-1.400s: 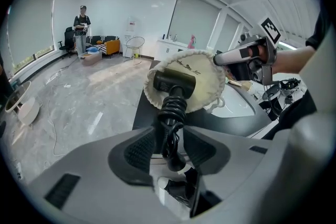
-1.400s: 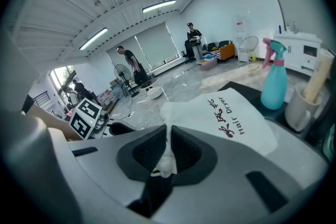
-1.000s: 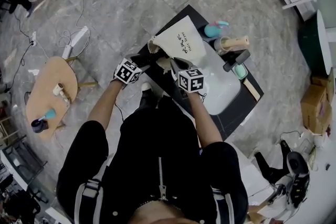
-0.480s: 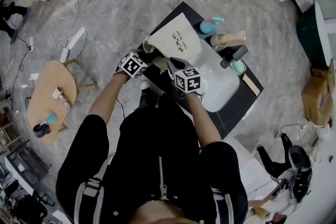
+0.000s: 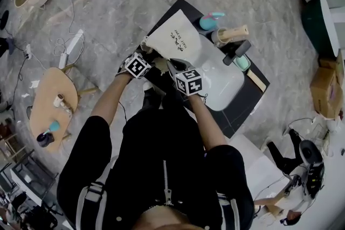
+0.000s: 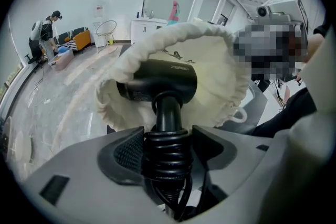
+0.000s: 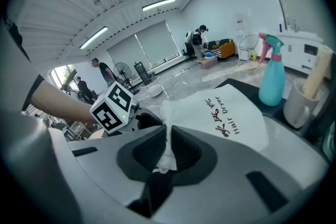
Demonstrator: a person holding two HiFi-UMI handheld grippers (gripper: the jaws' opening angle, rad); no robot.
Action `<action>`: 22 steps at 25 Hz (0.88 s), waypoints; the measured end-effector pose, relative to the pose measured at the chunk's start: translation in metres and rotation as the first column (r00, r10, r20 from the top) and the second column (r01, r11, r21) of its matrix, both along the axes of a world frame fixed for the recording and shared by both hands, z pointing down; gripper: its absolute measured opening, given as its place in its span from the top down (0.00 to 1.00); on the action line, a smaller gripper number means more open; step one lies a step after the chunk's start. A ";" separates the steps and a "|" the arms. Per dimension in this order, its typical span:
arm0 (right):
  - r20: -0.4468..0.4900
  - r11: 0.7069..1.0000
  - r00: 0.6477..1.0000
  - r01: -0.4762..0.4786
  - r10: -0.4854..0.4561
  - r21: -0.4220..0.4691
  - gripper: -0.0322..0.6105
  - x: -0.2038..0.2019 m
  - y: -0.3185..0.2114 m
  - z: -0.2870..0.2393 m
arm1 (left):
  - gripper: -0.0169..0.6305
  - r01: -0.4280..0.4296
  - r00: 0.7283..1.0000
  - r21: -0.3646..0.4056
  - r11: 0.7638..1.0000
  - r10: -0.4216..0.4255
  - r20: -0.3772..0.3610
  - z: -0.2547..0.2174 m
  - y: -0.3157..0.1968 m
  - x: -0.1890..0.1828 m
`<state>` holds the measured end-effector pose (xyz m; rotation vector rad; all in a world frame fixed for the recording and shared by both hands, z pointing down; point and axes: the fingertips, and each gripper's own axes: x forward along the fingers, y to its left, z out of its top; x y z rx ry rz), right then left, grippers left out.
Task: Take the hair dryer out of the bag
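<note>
**Hair dryer pokes out of the bag, ready to be grabbed**

The black hair dryer [image 6: 157, 81] has its head inside the mouth of the white cloth bag [image 6: 226, 71]. Its handle sticks out toward the person. The black cord [image 6: 165, 160] is wound round and round the handle in a thick coil.

The bag lies on the black counter [image 5: 245, 105], right beside a white sink [image 5: 218, 81]. A blue spray bottle [image 7: 273, 73] stands past the bag's far end.

The left claw [image 6: 169, 136] has its two jaws as wide apart as they go. The handle with its coil of cord sits right between them. The pads are at the sides of the coil, but they do not look like they squeeze it, so I think this claw is not holding anything yet.

The right claw [image 7: 169, 136] is closed tight. It pinches a fold of the bag's white rim between its pads and holds the bag in place.

The step in hand looks like the grab: one claw holds the bag, and the other has come around the handle. Next, the left claw needs to close firmly on the handle. The coil of cord is bumpy and may slip, so the squeeze should be good and snug. Then the left claw should pull the dryer back out of the mouth while the right claw keeps the bag from sliding along.
</note>
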<state>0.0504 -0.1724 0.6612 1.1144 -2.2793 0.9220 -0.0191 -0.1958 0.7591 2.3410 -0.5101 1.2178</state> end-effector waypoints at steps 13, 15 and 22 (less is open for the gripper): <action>-0.009 1.000 1.000 0.008 -0.008 -0.009 0.89 -0.003 0.002 0.007 | 0.52 -0.076 0.993 0.089 0.993 0.067 0.102 0.017 0.000 0.002; -0.006 1.000 1.000 0.004 -0.004 -0.012 0.89 -0.003 0.002 0.009 | 0.52 -0.061 0.994 0.114 0.992 0.050 0.093 0.019 0.000 0.002; -0.007 1.000 1.000 -0.008 0.008 -0.017 0.89 -0.002 0.002 0.009 | 0.53 -0.026 0.998 0.123 0.992 0.019 0.065 0.016 -0.003 0.001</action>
